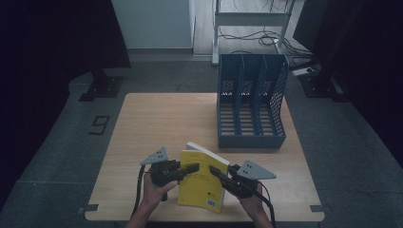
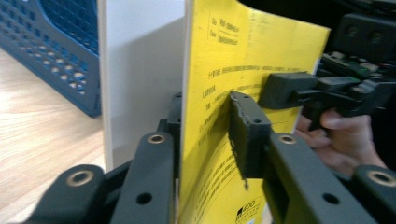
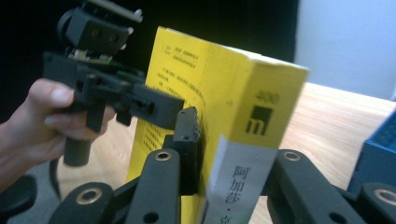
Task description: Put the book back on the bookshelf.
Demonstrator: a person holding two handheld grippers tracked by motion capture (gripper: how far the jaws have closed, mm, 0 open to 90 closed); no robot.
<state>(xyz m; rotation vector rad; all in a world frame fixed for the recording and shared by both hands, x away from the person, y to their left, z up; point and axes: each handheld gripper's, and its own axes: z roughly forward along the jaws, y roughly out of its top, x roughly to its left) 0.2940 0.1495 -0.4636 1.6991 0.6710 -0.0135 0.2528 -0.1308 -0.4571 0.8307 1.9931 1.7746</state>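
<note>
A thick yellow book (image 1: 202,183) with a white-and-yellow spine is held tilted above the table's (image 1: 161,123) front edge, between my two grippers. From the left, my left gripper (image 1: 190,170) is shut on it; in the left gripper view its pad (image 2: 247,135) presses the yellow cover (image 2: 252,51) and the other jaw sits behind the white page block. My right gripper (image 1: 215,173) comes from the right and is shut across the spine end (image 3: 233,154), one pad (image 3: 189,140) on the cover. Each gripper view also shows the other gripper's jaw on the same cover.
A blue three-slot file organizer (image 1: 251,102) stands at the table's back right, its openings facing up and toward me. Bare wood lies to the left and behind the book. Beyond the table are a white stand, cables and dark curtains.
</note>
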